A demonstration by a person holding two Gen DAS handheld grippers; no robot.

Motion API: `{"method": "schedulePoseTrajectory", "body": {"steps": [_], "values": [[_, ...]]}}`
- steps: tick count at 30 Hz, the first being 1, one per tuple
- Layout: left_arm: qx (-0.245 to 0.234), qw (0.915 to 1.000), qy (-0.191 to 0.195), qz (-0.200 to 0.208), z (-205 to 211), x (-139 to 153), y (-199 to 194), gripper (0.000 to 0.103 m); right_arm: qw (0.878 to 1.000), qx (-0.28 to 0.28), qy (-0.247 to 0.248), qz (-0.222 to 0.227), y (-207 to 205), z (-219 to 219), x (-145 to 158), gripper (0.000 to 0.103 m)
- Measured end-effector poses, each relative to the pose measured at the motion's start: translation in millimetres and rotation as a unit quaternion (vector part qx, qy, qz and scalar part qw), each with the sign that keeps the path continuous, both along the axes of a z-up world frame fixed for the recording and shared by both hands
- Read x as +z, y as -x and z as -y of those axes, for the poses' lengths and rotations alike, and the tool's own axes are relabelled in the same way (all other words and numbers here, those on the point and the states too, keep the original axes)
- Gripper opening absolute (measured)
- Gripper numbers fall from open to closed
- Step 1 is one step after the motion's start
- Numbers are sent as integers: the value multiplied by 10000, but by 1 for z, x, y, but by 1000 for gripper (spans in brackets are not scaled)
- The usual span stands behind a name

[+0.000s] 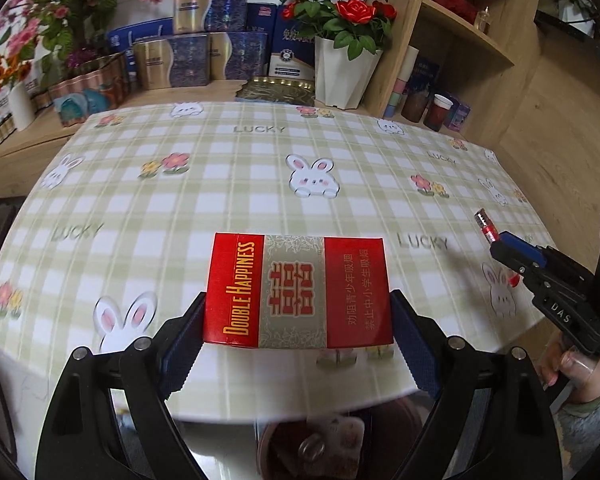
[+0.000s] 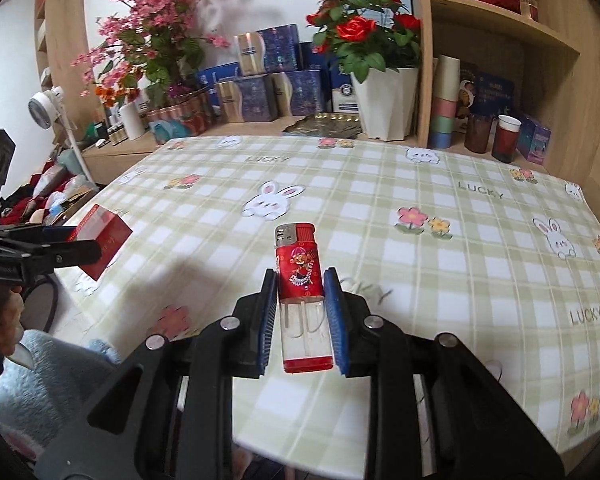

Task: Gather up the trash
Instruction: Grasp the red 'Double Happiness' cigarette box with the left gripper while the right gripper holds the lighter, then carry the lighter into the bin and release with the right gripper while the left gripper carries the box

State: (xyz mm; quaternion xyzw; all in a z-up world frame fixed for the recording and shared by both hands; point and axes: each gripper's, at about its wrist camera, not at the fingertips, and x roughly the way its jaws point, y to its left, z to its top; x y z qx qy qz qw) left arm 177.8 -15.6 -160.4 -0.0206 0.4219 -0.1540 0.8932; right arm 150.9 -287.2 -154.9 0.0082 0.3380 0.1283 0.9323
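Note:
A red cigarette pack [image 1: 298,292] printed "Double Happiness" sits clamped between the blue pads of my left gripper [image 1: 298,312], held above the near edge of the checked tablecloth [image 1: 236,168]. In the right wrist view the same pack [image 2: 102,238] shows at the far left in that gripper. My right gripper [image 2: 302,308] is shut on a red lighter [image 2: 302,292] with a clear lower body, metal top pointing away. From the left wrist view the lighter [image 1: 487,227] sticks out of the right gripper [image 1: 500,240] at the right edge.
A white pot of red roses [image 1: 344,72], blue and gold boxes [image 1: 188,60] and pink flowers stand behind the table. Wooden shelves [image 2: 500,20] with cups rise at the right. A reddish bin [image 1: 312,444] with scraps lies below the table's near edge.

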Motion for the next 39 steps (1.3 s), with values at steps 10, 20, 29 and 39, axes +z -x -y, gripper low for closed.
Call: {"method": "schedulePoseTrajectory", "body": {"steps": [10, 20, 29, 39], "values": [[108, 9995, 298, 54, -29, -1, 68, 85, 9991, 377, 27, -215, 64, -35, -2, 27], [87, 9993, 348, 127, -43, -8, 116, 85, 9943, 717, 53, -784, 114, -70, -37, 27], [143, 9991, 407, 41, -53, -23, 140, 85, 9824, 928, 179, -1608, 123, -94, -96, 27], [132, 9990, 419, 10, -53, -27, 142, 85, 9789, 744, 562, -1819, 114, -102, -117, 33]]}}
